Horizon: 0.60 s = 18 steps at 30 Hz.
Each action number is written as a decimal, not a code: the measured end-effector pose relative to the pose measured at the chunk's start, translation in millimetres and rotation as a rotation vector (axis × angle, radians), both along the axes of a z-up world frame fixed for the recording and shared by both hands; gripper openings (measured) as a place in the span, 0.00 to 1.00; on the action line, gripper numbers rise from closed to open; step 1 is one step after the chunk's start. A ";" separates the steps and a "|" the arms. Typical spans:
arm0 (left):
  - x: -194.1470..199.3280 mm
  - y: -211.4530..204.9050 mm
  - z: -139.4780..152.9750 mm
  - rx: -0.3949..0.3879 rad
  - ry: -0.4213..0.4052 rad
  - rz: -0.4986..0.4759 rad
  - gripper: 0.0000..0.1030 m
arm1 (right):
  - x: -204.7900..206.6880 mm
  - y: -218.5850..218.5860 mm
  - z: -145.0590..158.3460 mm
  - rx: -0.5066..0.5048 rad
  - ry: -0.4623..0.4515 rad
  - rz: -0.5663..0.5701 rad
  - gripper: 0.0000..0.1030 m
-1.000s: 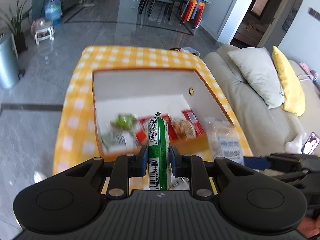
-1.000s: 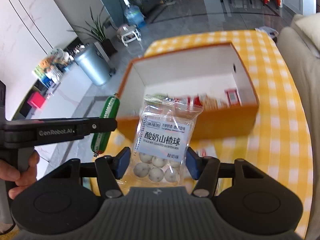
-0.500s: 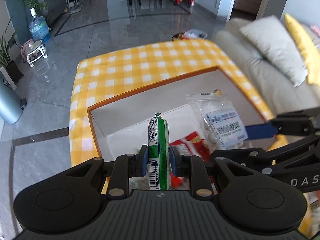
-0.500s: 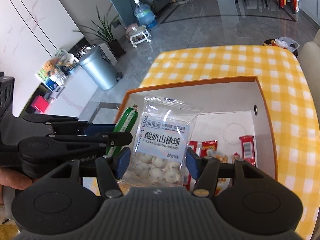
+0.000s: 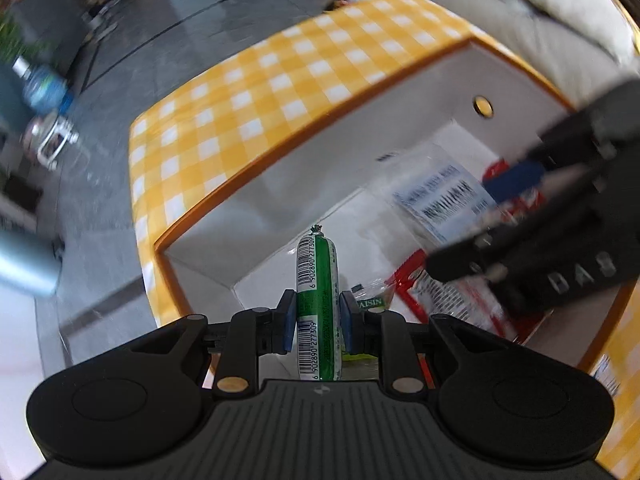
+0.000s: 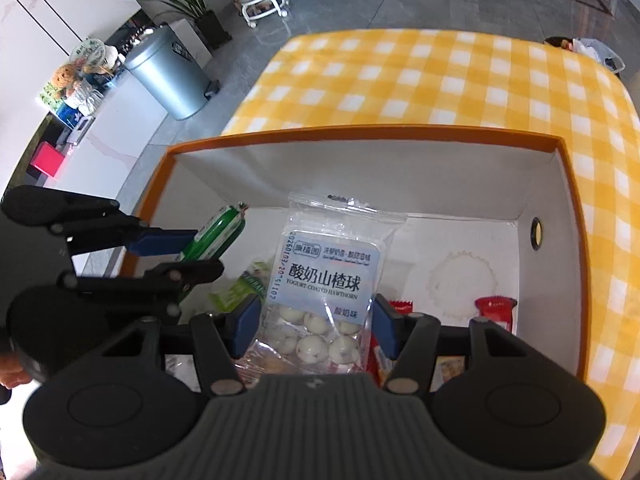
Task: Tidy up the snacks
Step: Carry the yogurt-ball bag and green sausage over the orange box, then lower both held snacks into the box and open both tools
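My left gripper (image 5: 317, 322) is shut on a green sausage stick (image 5: 318, 300) that stands upright between the blue pads, over the near left corner of the orange-rimmed box (image 5: 280, 152). The right gripper (image 6: 316, 326) is shut on a clear bag of yogurt-coated hawthorn balls (image 6: 324, 284), held over the middle of the same box (image 6: 360, 136). In the right wrist view the left gripper (image 6: 192, 252) and its sausage stick (image 6: 216, 236) hang at the box's left side. In the left wrist view the right gripper (image 5: 532, 216) with its bag (image 5: 436, 192) is blurred at the right.
Red snack packets (image 6: 494, 312) and a green packet (image 6: 244, 284) lie on the box's white floor. The box stands on a yellow checked tablecloth (image 6: 440, 80). A grey bin (image 6: 170, 72) and a plant stand beyond the table's left side; a sofa (image 5: 520, 12) lies along the other side.
Both grippers have come forward and down from in front of the box to above its inside, each still gripping its snack. The left wrist has rolled, so the box looks tilted.
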State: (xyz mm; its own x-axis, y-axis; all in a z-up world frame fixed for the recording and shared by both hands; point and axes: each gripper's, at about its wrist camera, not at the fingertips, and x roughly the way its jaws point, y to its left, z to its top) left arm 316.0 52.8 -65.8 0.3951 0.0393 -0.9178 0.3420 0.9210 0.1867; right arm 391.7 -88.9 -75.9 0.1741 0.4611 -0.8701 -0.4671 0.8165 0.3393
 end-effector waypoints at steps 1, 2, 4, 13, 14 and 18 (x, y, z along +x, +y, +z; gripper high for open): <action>0.2 -1.7 -2.7 0.018 0.003 -0.017 0.24 | 3.5 2.3 -3.4 -0.003 0.008 0.005 0.55; 1.0 -3.0 -5.2 0.040 0.006 -0.027 0.24 | 6.5 4.7 -6.6 -0.007 0.014 0.009 0.56; 3.3 -3.9 -9.9 0.070 0.008 -0.033 0.24 | 12.3 10.2 -13.6 -0.015 0.028 0.018 0.56; 17.4 -0.7 -22.4 0.110 0.033 -0.064 0.24 | 29.2 33.2 -35.4 0.010 0.102 -0.001 0.56; 18.5 -0.4 -23.9 0.111 0.039 -0.066 0.24 | 30.2 35.9 -37.1 0.014 0.109 -0.001 0.56; 20.0 0.3 -28.6 0.123 0.051 -0.066 0.24 | 35.5 44.7 -43.9 0.040 0.153 -0.015 0.57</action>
